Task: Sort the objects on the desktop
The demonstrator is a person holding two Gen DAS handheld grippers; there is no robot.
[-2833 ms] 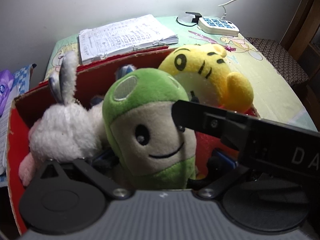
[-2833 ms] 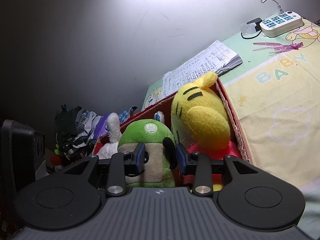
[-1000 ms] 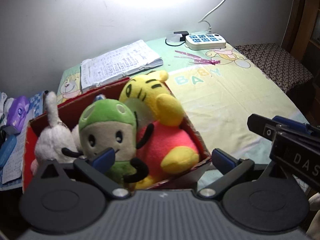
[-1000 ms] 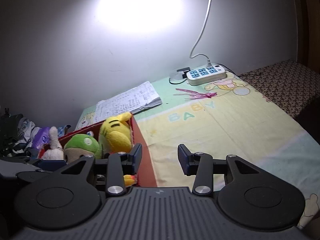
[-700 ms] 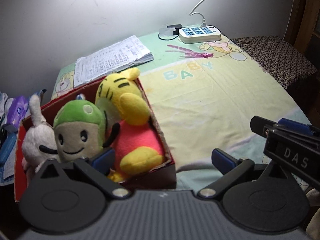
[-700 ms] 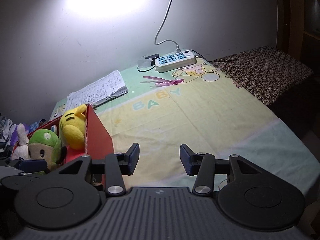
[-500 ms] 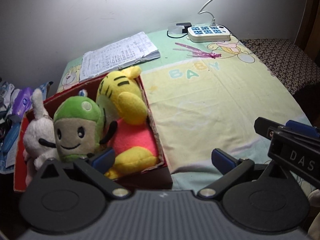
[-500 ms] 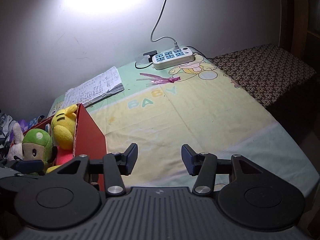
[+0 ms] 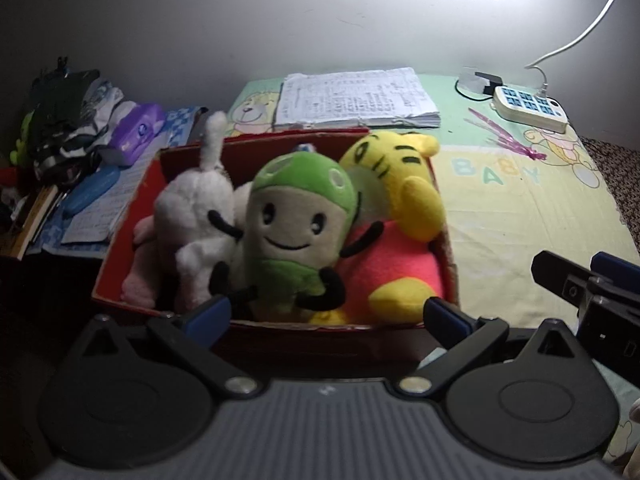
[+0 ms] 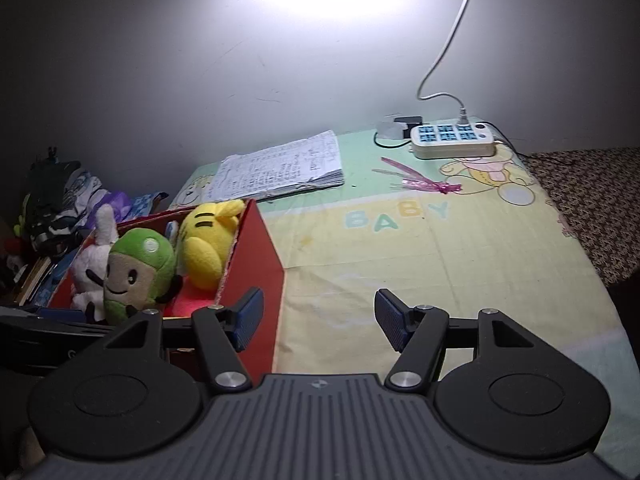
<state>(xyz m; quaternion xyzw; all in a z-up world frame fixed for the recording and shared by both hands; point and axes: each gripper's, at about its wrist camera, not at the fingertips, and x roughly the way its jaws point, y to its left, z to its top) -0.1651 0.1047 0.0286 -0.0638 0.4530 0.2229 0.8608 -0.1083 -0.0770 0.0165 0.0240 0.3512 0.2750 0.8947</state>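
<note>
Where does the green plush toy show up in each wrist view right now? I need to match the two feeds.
Left wrist: green plush toy sits at centre, in the red box, between white and yellow plush.
Right wrist: green plush toy sits lower left, in the same box.
Shared landmark: the paper stack behind the box.

Red cardboard box (image 9: 132, 216) at the table's left edge holding, left to right, a white plush rabbit (image 9: 196, 216), a green-capped plush figure (image 9: 296, 232) and a yellow plush tiger (image 9: 404, 200); behind it a stack of handwritten papers (image 9: 352, 98), with a white power strip (image 9: 530, 109) to their right.
</note>
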